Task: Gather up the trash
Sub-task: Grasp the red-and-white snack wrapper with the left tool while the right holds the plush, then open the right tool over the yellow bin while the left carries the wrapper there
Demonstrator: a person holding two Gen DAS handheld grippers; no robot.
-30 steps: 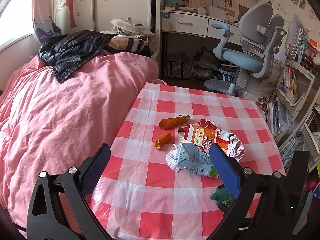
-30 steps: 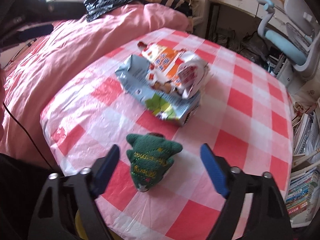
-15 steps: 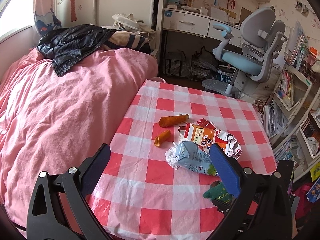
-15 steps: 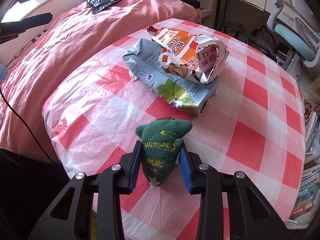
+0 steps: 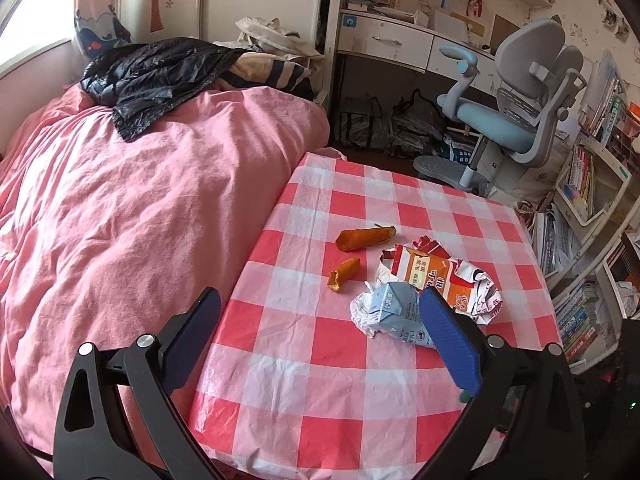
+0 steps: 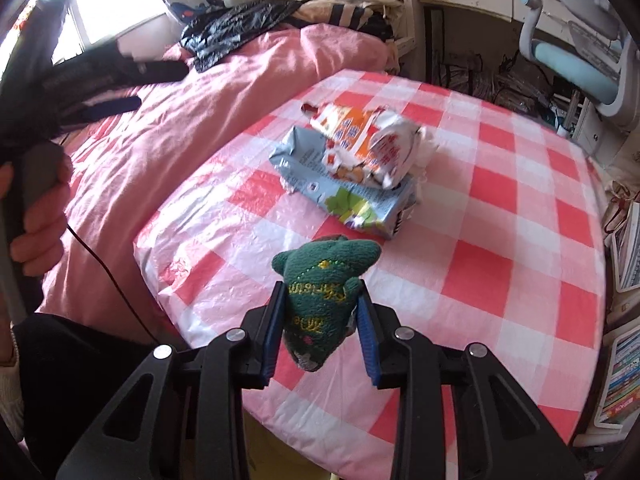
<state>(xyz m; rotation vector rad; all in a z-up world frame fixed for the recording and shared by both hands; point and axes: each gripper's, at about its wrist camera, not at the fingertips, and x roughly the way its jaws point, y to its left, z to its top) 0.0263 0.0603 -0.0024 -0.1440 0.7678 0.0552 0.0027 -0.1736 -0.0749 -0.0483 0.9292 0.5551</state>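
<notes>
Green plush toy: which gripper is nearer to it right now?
Right. The right gripper is shut on the green plush toy. The left gripper hangs open apart from it, over the table edge beside the bed.

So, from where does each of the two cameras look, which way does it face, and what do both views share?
Left wrist: sits on the left gripper, above the table's near edge, facing the bed and desk chair; its open jaws show.
Right wrist: sits on the right gripper, low at the table's near edge, facing across the table; its jaws grip the green plush toy, and the left hand shows.
Shared: checked tablecloth, blue carton, orange wrapper.
</notes>
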